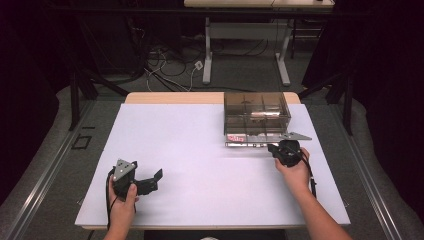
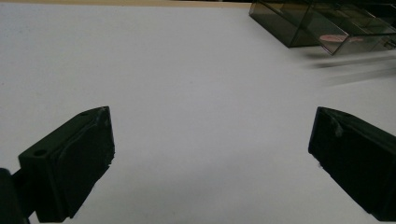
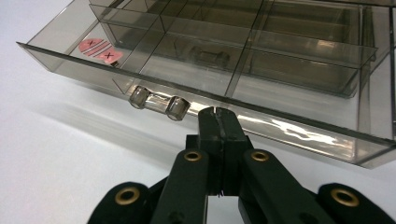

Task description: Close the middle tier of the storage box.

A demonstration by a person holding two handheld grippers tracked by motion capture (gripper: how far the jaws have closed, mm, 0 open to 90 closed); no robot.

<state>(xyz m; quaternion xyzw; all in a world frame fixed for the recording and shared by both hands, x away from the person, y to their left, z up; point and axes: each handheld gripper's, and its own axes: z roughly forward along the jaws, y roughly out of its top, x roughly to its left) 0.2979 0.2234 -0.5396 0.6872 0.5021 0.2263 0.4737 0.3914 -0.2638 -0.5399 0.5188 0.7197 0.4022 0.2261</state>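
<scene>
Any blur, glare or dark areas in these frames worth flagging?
High view: surroundings dark, table evenly lit. Left gripper view: streaked blur beside the drawer box. Right gripper view: sharp, with bright glare on the drawer front near the shut right gripper.

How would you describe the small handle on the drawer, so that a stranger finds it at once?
Start at the white table and find the smoky transparent plastic drawer box at its far right. Its lowest drawer is pulled out toward the shut right claw. The clear bar handle sits on that drawer's front wall, left of the claw tips, between two round knobs, unlike the flat pink sticker inside.
</scene>
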